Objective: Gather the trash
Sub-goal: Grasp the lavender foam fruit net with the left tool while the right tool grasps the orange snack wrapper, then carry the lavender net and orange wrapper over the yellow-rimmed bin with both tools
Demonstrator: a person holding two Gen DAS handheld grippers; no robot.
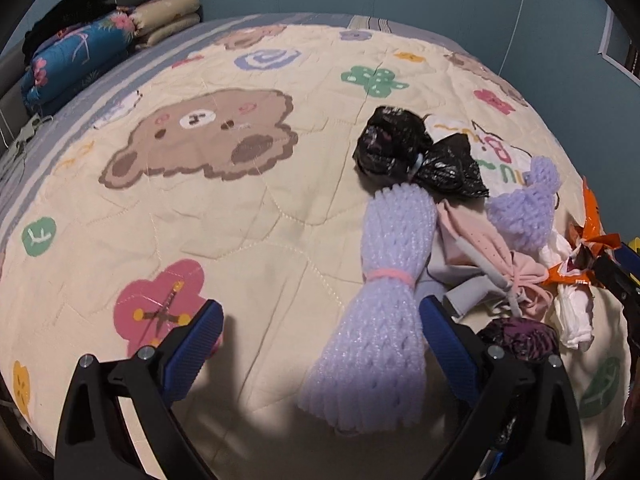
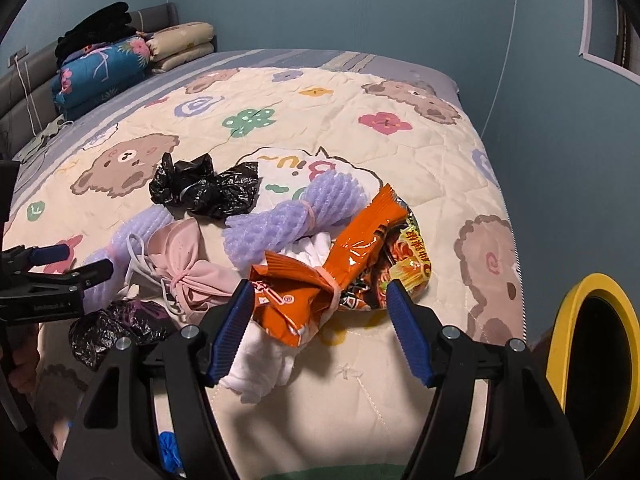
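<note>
A pile of trash lies on the bear-print quilt (image 1: pixel 240 220). My left gripper (image 1: pixel 320 308) is open and wide, low over the quilt. A purple foam net (image 1: pixel 384 308) tied with a pink band lies between its fingers, close to the right one. My right gripper (image 2: pixel 320 288) is open around an orange snack wrapper (image 2: pixel 316 280) bound with a pink band; the left pad is close beside it and the right pad stands apart. Around them lie a second foam net (image 2: pixel 296 216), a black bag (image 2: pixel 204 188), a pink mask (image 2: pixel 188 264) and white crumpled stuff (image 2: pixel 260 364).
A yellow-rimmed bin (image 2: pixel 572 320) stands off the bed's right edge. A dark crumpled bag (image 2: pixel 116 328) lies near the front edge. Folded blankets (image 2: pixel 100 72) are stacked by the headboard at the far left. Blue walls close in behind and to the right.
</note>
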